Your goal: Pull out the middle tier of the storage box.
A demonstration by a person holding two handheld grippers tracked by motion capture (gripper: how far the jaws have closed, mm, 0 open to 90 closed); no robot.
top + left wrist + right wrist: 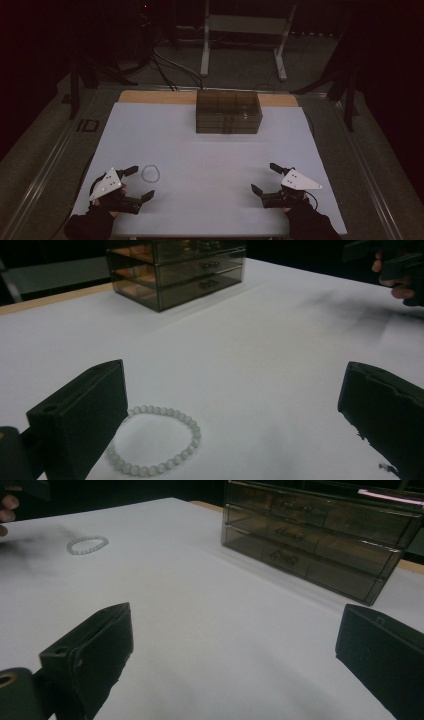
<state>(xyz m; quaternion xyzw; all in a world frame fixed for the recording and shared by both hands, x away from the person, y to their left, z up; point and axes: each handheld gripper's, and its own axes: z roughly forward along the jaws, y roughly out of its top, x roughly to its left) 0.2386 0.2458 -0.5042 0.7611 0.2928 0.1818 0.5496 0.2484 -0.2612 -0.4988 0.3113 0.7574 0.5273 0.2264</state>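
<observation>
Nearby, round pale bead bracelet on smooth white table — left gripper, right gripper released

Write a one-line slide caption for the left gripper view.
Open left hand-held gripper poised beside a white bead bracelet on the white table, smoky drawer box beyond.

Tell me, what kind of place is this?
Probably a lab recording bench: a white table in a dark room, loose cables on the floor behind, and hand-held grippers by a bead bracelet and drawer box.
</observation>
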